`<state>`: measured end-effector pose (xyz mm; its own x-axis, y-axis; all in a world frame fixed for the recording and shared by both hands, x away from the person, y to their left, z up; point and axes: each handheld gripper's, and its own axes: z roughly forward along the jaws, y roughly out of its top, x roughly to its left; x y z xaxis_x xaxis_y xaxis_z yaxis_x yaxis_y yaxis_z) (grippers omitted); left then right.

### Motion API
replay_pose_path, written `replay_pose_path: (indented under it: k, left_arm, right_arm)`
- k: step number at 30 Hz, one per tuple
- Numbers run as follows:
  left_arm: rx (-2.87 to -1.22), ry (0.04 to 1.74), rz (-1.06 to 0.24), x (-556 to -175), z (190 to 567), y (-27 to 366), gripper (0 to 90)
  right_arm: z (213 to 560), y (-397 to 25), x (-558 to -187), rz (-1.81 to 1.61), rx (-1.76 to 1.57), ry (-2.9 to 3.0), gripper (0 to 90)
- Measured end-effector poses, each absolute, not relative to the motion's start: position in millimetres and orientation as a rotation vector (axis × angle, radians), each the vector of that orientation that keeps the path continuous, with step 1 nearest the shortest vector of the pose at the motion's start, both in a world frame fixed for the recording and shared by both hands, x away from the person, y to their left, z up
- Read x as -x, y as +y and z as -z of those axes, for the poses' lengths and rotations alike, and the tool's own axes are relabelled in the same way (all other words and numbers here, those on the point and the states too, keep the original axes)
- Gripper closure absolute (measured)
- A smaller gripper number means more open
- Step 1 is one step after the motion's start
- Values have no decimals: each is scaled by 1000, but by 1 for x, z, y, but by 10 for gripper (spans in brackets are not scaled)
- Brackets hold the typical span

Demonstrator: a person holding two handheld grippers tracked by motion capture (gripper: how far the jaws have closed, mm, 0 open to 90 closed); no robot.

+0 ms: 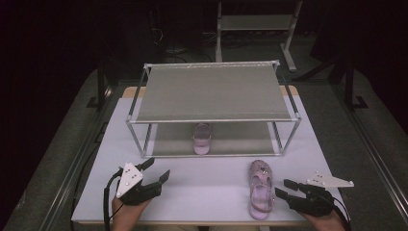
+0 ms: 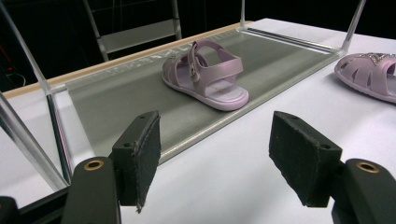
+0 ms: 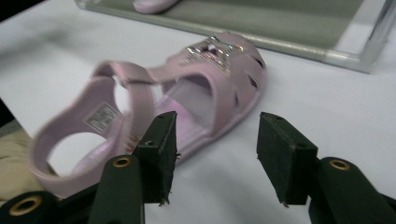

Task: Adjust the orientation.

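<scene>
The pink sandal (image 1: pixel 260 189) (glittery toe, open heel strap) lies on the white table (image 1: pixel 202 187), just beside the right gripper (image 1: pixel 284 188), jaws apart. Its mate (image 1: pixel 201 138) sits on the rack (image 1: pixel 211 91)'s lower shelf. The left gripper (image 1: pixel 157 170) gapes too; the room is dark.

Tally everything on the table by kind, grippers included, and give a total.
Pink sandals: 2, one on the rack's lower shelf, one on the table
Racks: 1
Grippers: 2, left and right, both open
Total: 5
</scene>
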<state>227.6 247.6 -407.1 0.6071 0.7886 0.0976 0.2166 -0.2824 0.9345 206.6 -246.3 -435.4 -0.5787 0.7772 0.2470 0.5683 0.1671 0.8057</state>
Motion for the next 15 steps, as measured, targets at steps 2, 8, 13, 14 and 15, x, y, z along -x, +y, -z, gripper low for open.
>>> replay_pose_path:
  k: [2, 8, 13, 14, 15]
  left_arm:
    - [-1807, 813, -697, -227, 407, 248, 342]
    - [-1802, 817, -704, -227, 407, 249, 343]
    - [-1798, 830, -707, -228, 408, 253, 343]
    - [-1798, 830, -707, -228, 408, 253, 343]
    - [-1797, 830, -707, -228, 408, 253, 344]
  right_arm:
    - [432, -246, -203, -1412, -1306, 2214, 497]
    - [425, -238, -198, -1505, -1321, 2227, 520]
    - [426, -235, -199, -1582, -1378, 2223, 525]
    - [426, -235, -199, -1597, -1386, 2226, 526]
    - [426, -234, -198, -1617, -1388, 2229, 526]
